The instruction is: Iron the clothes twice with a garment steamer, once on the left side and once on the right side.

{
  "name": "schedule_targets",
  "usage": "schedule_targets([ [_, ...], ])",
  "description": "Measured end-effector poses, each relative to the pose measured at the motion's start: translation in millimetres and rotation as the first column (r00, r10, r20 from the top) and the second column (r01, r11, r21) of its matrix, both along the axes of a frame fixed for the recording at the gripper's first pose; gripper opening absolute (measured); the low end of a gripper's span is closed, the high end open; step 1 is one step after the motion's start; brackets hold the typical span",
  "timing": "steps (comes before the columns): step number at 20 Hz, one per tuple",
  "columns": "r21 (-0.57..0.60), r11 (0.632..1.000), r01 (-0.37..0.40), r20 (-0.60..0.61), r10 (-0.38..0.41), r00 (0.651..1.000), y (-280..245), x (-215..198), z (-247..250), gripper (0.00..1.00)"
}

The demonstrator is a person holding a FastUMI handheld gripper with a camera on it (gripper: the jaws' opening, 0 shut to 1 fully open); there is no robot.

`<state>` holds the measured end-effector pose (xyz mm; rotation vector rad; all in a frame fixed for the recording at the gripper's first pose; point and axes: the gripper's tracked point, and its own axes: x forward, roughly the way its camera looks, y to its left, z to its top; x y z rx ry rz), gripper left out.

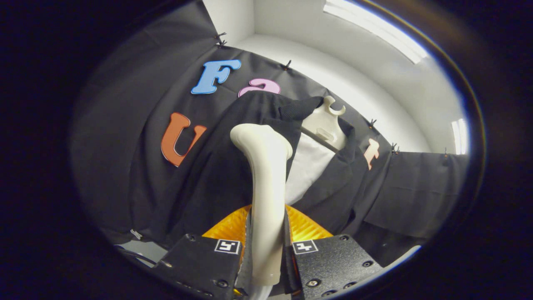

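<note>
A cream-white garment steamer (266,183) stands up between my two fingers, and my gripper (267,246) is shut on its handle. Its rounded head reaches up to a black garment (208,183) that hangs on a white hanger (329,121) against the black cloth wall. The steamer head lies over the garment's left half, close to the collar. The garment hangs open in the middle, where a white panel (308,171) shows between its two sides. The right half (337,191) of the garment lies beyond and to the right of the steamer.
An orange ribbed part (227,229) sits just behind the fingers, around the steamer's handle. White booth walls (333,62) and a bright ceiling light (374,27) rise above the black cloth wall. A pale surface (145,250) shows below the garment's left hem.
</note>
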<state>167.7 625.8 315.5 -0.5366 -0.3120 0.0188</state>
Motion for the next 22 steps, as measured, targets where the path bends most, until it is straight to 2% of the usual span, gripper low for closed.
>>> schedule_targets([
  [6,0.005,1.000,-0.014,-0.045,0.014,0.999,-7,3,-35,0.32],
  [22,-0.034,0.999,0.015,-0.128,-0.019,0.992,-30,8,-111,0.32],
])
